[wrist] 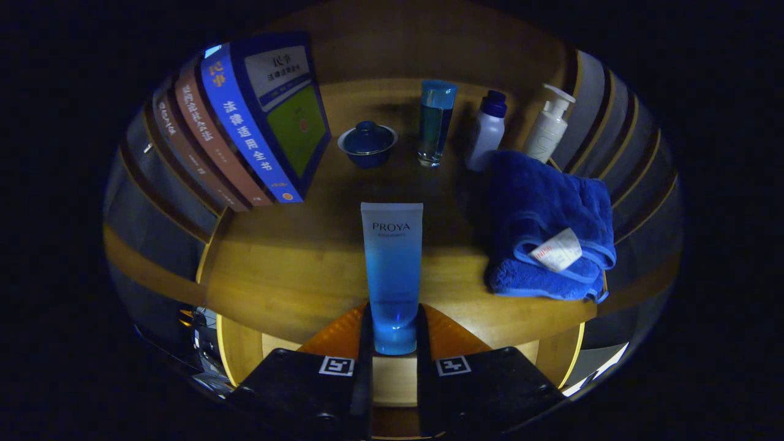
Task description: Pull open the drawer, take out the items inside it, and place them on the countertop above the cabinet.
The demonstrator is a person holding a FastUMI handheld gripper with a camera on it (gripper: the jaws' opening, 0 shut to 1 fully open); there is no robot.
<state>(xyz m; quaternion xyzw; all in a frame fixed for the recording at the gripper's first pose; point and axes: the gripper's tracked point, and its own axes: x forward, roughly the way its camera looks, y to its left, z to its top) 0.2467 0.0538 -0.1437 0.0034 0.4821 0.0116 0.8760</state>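
Observation:
A blue-and-white cosmetic tube (392,269) stands upright on its cap between my two fingers, over the front edge of the wooden countertop (288,269). My gripper (394,334) is shut on the tube, both fingers pressing its lower end near the cap. Below the countertop's front edge, behind my fingers, part of a pale wooden drawer or cabinet front (392,380) shows; its inside is hidden.
Several upright books (245,128) lean at the back left. Beyond the tube stand a small lidded blue bowl (367,143), a tall blue bottle (437,122), a white bottle with a blue cap (487,130) and a white pump bottle (548,125). A folded blue towel (548,226) lies right.

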